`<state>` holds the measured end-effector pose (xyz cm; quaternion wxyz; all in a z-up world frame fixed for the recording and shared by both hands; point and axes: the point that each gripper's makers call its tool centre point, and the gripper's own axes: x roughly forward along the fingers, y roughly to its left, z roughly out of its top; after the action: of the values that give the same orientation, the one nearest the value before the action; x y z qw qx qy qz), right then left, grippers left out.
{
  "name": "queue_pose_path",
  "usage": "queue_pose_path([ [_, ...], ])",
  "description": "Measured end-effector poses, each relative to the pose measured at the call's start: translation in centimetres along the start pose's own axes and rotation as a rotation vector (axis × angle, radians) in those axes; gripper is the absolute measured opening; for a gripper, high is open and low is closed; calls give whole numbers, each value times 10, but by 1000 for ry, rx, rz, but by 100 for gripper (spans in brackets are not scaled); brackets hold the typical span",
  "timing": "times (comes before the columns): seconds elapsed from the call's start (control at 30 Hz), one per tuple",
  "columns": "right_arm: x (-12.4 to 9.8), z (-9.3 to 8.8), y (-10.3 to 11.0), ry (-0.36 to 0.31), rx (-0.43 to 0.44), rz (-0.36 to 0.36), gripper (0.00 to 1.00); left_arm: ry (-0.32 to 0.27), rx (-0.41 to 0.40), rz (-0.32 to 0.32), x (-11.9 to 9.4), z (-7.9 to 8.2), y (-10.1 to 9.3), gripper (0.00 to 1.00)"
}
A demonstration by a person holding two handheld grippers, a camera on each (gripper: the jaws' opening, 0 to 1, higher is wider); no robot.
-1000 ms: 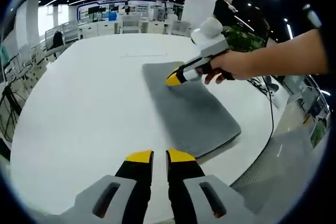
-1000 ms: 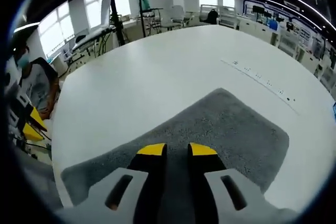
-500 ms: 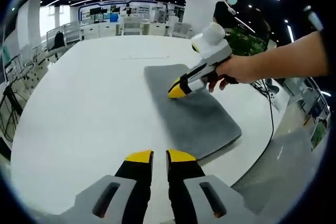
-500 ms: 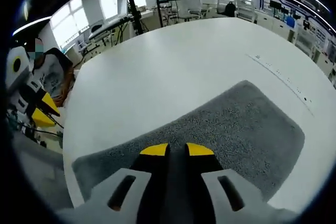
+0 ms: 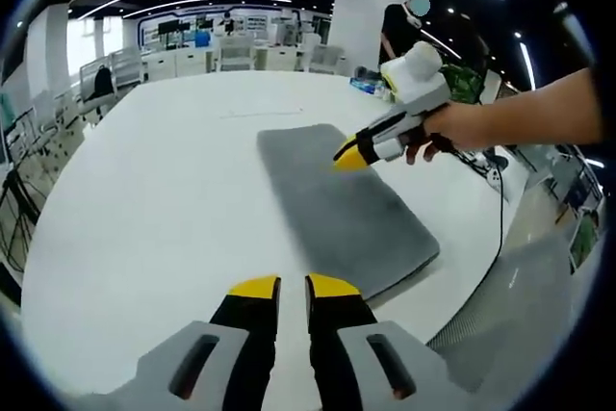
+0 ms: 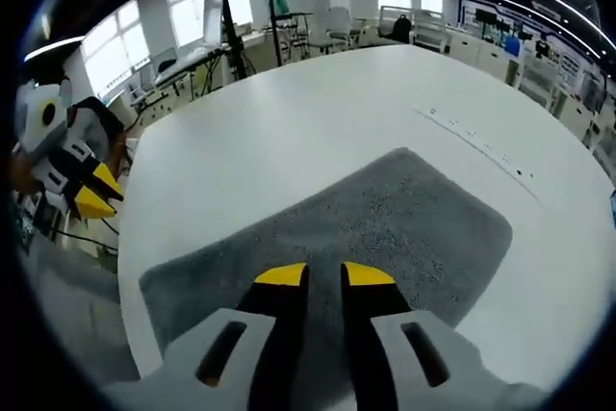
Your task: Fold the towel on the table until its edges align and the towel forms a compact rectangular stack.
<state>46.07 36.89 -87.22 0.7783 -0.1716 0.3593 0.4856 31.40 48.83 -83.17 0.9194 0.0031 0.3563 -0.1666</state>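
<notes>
Spreading under everything is the white table (image 5: 144, 199), and the grey towel (image 5: 342, 209) lies flat on it near its front rim, already a neat rectangle with rounded corners and what looks like a doubled thickness along its near edge. Judging by that, the folding seems close to finished, and the step in hand is most likely a last check or smoothing pass: press lightly along the towel's edges without dragging the top layer off the one beneath, and leave the stack where it lies, fully on the table. Its pile is short and fuzzy, uniform grey, with no obvious wrinkles. The right gripper (image 5: 348, 154) hangs just above the towel's far half, jaws together on nothing; the left gripper (image 5: 281, 286) hovers off the towel's near end, over bare table, its yellow-tipped jaws nearly closed and empty.
</notes>
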Motion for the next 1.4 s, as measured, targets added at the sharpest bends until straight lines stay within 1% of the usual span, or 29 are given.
queue_pose_path([
  [0.1,-9,-5,7,1,-3,-4,13,-3,15,-7,-1,3,-4,11],
  [0.37,-21,-12,3,-6,14,-16,13,-16,43,-18,-3,10,-9,12],
  [0.43,-28,-16,6,-9,15,-20,14,-19,58,-23,-4,12,-11,12],
  [0.47,-31,-12,4,-10,17,-19,14,-22,61,-24,-4,13,-11,12],
  [0.5,-33,-13,4,-11,20,-19,14,-23,63,-25,-4,13,-12,13],
  [0.53,-36,-17,6,-13,25,-19,14,-24,64,-26,-4,14,-12,13],
  [0.63,-39,-19,8,-16,25,-15,14,-24,78,-34,-3,15,-15,14],
  [0.7,-44,-22,12,-18,28,-18,14,-23,87,-37,-1,15,-16,14],
  [1.03,-58,-44,8,-26,87,-46,16,-15,103,-47,11,21,-18,14],
  [1.2,-64,-58,8,-26,118,-71,16,-5,125,-49,22,27,-16,15],
  [1.3,-64,-65,9,-18,121,-74,17,-1,126,-53,27,29,-14,16],
  [1.33,-68,-66,9,-14,120,-79,17,1,125,-54,29,30,-14,16],
  [1.4,-69,-70,7,-14,135,-85,17,10,133,-62,33,30,-13,16],
])
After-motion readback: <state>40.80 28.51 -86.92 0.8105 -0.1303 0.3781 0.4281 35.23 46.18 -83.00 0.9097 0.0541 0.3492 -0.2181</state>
